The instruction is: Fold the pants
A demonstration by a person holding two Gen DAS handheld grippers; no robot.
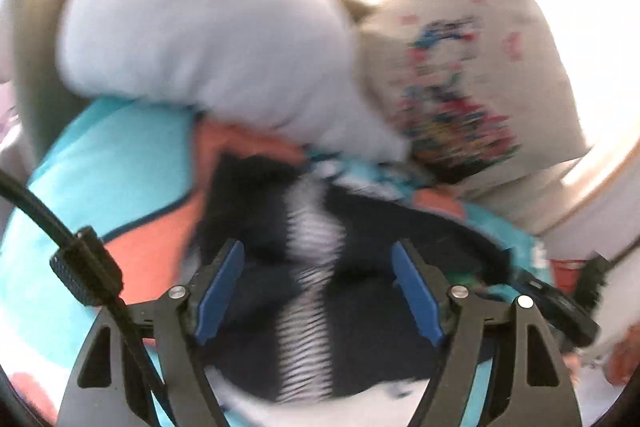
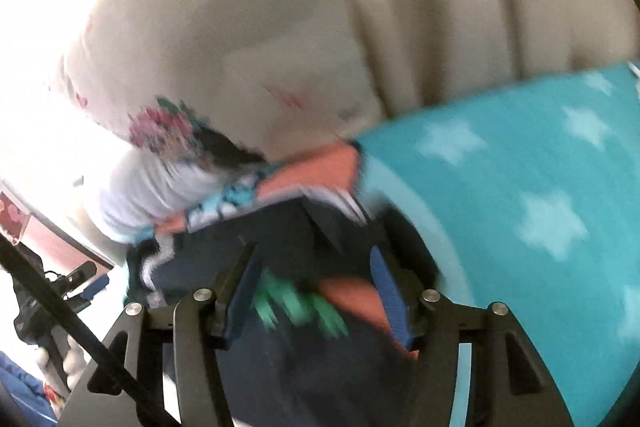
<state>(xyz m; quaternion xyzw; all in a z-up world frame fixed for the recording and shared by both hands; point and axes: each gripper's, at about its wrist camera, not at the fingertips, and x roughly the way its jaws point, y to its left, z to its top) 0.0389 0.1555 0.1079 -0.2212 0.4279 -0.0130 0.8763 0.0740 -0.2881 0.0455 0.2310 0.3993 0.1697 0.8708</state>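
Both claws standing open over the dark pants, everything pretty smeared with blur.

The pants point(image 1: 256, 227) are lying dark navy on a teal blanket point(image 1: 104, 155) with white stars and coral patches, and I'm seeing a white zigzag-striped band point(image 1: 308, 291) running down them in the left view. My left claw point(image 1: 318, 291) is sitting wide, blue pads clear of the cloth, pants below the gap. My right claw point(image 2: 314, 291) is also spread, with a blurry green print point(image 2: 298, 307) and a coral bit showing between the fingers; I can't tell if the pads are brushing the fabric. Behind the pants a pale grey pillow point(image 1: 192, 39) is leaning next to a cream cushion point(image 1: 472, 67) with a colourful print. The other claw is peeking in at the right edge of the left view.
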